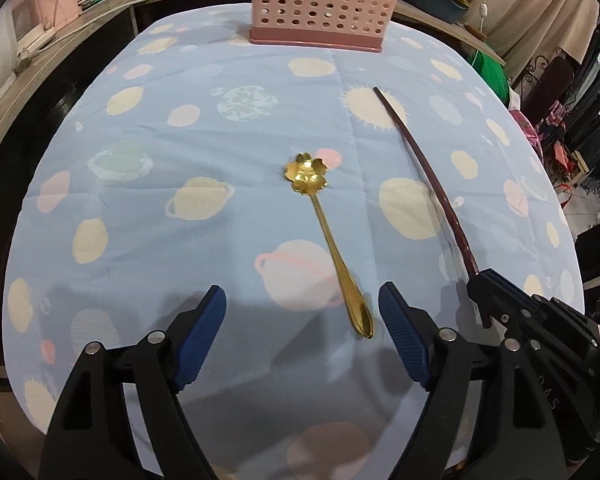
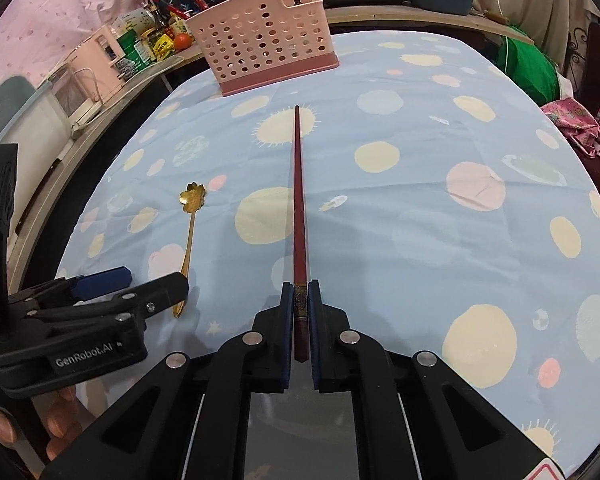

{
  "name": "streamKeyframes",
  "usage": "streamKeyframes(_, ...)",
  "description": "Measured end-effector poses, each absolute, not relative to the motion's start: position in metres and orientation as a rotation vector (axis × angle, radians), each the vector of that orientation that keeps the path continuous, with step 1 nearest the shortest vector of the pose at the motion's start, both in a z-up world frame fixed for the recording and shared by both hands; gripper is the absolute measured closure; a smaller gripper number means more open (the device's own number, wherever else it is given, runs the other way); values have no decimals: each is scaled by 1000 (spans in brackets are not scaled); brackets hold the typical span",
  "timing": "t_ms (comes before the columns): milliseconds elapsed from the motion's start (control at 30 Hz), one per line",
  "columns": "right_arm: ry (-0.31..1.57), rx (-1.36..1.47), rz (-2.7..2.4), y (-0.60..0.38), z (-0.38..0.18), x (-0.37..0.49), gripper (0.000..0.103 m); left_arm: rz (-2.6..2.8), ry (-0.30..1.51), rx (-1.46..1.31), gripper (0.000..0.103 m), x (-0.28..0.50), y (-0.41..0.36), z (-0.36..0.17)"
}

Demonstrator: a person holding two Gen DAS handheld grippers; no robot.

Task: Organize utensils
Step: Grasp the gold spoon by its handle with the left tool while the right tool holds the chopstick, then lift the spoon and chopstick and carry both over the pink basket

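White lettering "GenRobot.AI" stands on the black body of the left hand-held gripper (image 2: 100,280), seen in the right wrist view. In the left wrist view the right hand-held gripper (image 1: 474,280) bears embossed letters that look like "DAS" on its black casing, partly cut off. Packages (image 2: 140,46) on the far counter (image 2: 400,16) carry print too small to read.

The left gripper (image 1: 302,304) points steeply down, its two blue-padded fingers (image 1: 198,336) spread wide apart with nothing pressed between them. The right gripper (image 2: 300,300) also tilts down, its jaws closed tight on a thin stick. A person's fingertips (image 2: 60,420) show under the left gripper's black body, seen from the right wrist camera.
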State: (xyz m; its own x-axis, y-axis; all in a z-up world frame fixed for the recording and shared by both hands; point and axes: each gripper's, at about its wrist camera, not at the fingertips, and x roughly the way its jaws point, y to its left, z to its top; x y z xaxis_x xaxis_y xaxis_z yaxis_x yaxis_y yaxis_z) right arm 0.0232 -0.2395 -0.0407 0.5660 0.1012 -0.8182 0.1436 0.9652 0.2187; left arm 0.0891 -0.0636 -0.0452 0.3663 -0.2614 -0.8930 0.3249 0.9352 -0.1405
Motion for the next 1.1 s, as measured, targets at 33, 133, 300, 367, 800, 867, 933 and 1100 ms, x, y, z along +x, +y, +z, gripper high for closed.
streamKeyframes(33,972,278,-26,-240,-41,23,96,-380,1142,68,29,88,-66,-48)
streamKeyframes(133,972,284,-27,-241,-42,22,96,-383,1129,98,37,85,-73,-49)
streamKeyframes(300,981,298,-23,-241,-45,22,96,-392,1097,143,66,78,-79,-48)
streamKeyframes(367,982,298,-20,-240,-46,21,96,-398,1092,149,75,75,-79,-47)
streamKeyframes(800,918,286,10,-233,-15,16,96,-403,1076,84,93,77,-64,-25)
streamKeyframes(867,894,287,19,-233,-4,16,96,-397,1060,68,93,80,-60,-15)
streamKeyframes(933,867,288,28,-233,8,17,96,-394,1042,51,93,82,-56,-4)
streamKeyframes(1100,834,310,51,-237,31,25,96,-397,1008,19,102,91,-49,20)
